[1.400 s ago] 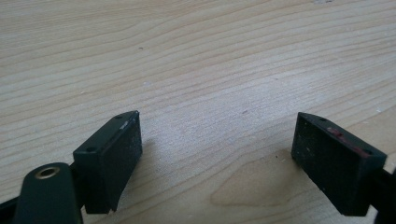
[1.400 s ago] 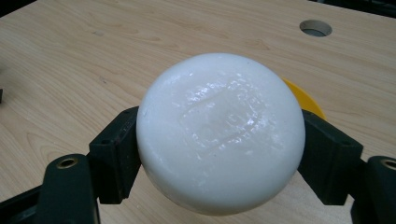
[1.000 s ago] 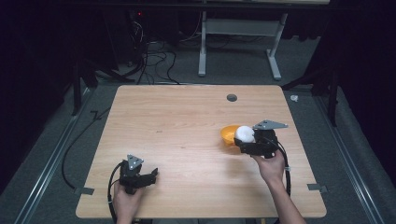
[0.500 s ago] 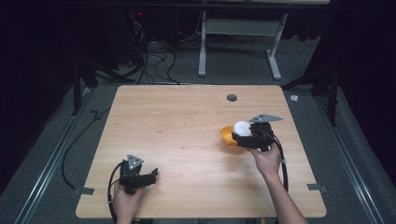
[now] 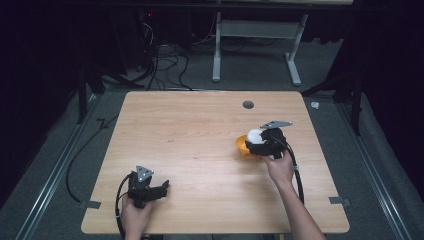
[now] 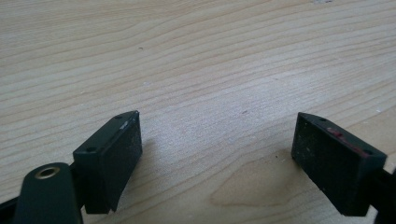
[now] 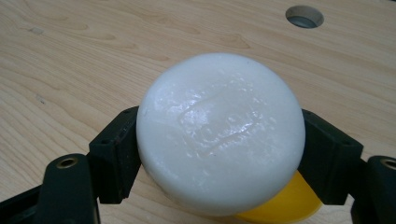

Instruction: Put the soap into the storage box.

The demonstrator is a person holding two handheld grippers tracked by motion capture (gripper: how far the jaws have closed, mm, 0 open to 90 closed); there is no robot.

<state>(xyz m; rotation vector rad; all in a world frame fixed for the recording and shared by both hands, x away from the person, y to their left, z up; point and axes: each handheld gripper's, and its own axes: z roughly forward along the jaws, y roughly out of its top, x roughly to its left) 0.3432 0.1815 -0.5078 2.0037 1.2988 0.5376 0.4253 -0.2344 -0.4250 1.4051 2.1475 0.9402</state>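
Observation:
My right gripper [image 5: 254, 141] is shut on a round white puck-like object [image 7: 219, 133], its black pads [image 7: 119, 154] pressing on both sides. In the high view the white object [image 5: 255, 135] hangs just over an orange-yellow bowl [image 5: 242, 145] right of the table's middle. The bowl's yellow rim [image 7: 285, 205] peeks out beneath the white object in the right gripper view. My left gripper [image 5: 164, 187] rests near the front left of the table, open, with bare wood between its fingers [image 6: 112, 158].
The wooden table [image 5: 190, 130] has a round cable hole [image 5: 248, 104] near its far edge, seen as a hole [image 7: 304, 16] in the right gripper view. Beyond the far edge stand a desk frame [image 5: 252, 50] and floor cables [image 5: 165, 60].
My right gripper has carried the white object toward the far edge and a little down, over the bowl. The left gripper has stayed where it was.

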